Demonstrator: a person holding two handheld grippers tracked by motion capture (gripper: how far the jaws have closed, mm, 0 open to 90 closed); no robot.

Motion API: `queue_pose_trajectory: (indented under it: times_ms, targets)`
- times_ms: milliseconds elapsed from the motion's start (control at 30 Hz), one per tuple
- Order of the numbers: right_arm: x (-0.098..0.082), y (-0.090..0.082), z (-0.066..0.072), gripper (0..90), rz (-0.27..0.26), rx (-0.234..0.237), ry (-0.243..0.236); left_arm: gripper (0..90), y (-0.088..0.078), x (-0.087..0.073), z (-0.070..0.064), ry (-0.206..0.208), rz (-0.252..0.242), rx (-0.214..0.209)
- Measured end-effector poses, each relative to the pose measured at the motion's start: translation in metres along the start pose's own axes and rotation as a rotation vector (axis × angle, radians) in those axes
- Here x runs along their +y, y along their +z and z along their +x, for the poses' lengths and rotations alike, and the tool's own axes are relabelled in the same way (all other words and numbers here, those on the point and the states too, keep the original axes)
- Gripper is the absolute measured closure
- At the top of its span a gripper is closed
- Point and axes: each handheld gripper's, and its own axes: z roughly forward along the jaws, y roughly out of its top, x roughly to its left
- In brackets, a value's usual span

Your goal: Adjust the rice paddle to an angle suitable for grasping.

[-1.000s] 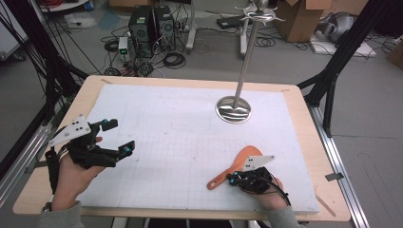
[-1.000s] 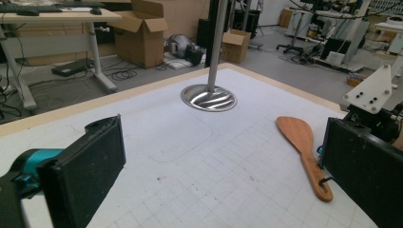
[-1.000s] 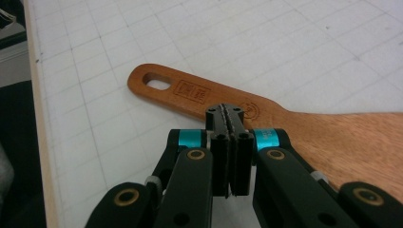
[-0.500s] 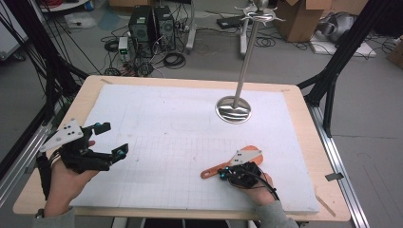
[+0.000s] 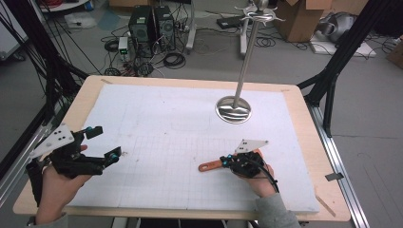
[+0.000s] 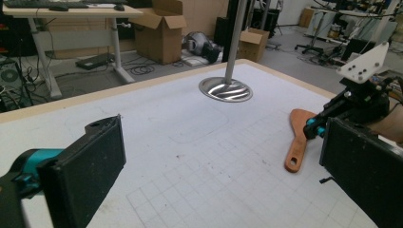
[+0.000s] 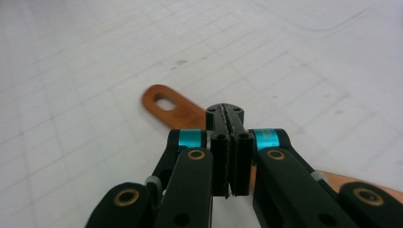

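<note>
Nearest the person, the right gripper (image 5: 227, 162) has its fingers (image 7: 219, 156) pressed together on the neck of a flat orange wooden spatula with a hanging hole in its handle (image 5: 212, 165). In the right gripper view the two black pads meet with hardly a gap, the orange handle running out beyond them and the wider blade showing behind. The spatula lies low over the white gridded mat (image 5: 180, 123) on the counter (image 5: 304, 118), at its near right; whether it has left the surface I cannot tell. The grasp therefore looks done.

Across at the near left, the left gripper (image 5: 103, 142) hovers with its fingers (image 6: 95, 161) spread wide and nothing between them, pointing toward the spatula.

Farther back stands a tall polished steel stand with a round base (image 5: 234, 109) and hooked arms at its top (image 5: 259, 13). Hanging the spatula there by its handle hole seems the likely remainder: lift, carry, hook.
</note>
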Motion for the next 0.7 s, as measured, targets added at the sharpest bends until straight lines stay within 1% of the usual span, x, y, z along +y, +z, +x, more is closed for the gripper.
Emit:
queue_pose_trajectory:
  times_ms: [33, 133, 167, 333, 400, 500, 567, 633, 700]
  targets:
    - [0.001, -0.002, -0.005, 89.3, 0.003, -0.018, 0.001, 1.8, 0.000, 0.000, 0.000, 0.000, 0.002, 0.002]
    - [0.002, -0.001, -0.017, 89.3, -0.010, -0.032, 0.028, 1.8, 0.002, 0.000, -0.001, -0.002, 0.004, 0.001]
    - [0.003, 0.000, -0.021, 89.3, -0.004, -0.041, 0.029, 1.8, 0.003, 0.000, -0.001, 0.000, 0.006, 0.002]
    - [0.010, 0.006, -0.032, 89.3, 0.059, -0.079, 0.016, 1.8, 0.006, -0.001, -0.001, 0.000, 0.011, -0.003]
    - [0.012, 0.008, -0.037, 89.3, 0.074, -0.085, 0.027, 1.8, 0.007, -0.001, -0.001, -0.001, 0.014, -0.006]
    - [0.014, 0.014, -0.043, 89.3, 0.124, -0.109, 0.022, 1.8, 0.009, -0.001, -0.002, -0.002, 0.015, -0.011]
    - [0.013, 0.015, -0.048, 89.3, 0.126, -0.121, 0.035, 1.8, 0.010, -0.001, -0.002, 0.000, 0.016, -0.013]
    - [0.012, 0.016, -0.051, 89.3, 0.136, -0.123, 0.049, 1.8, 0.011, -0.002, -0.003, 0.003, 0.018, -0.016]
    - [0.011, 0.017, -0.053, 89.3, 0.151, -0.126, 0.048, 1.8, 0.012, -0.002, -0.003, 0.002, 0.024, -0.018]
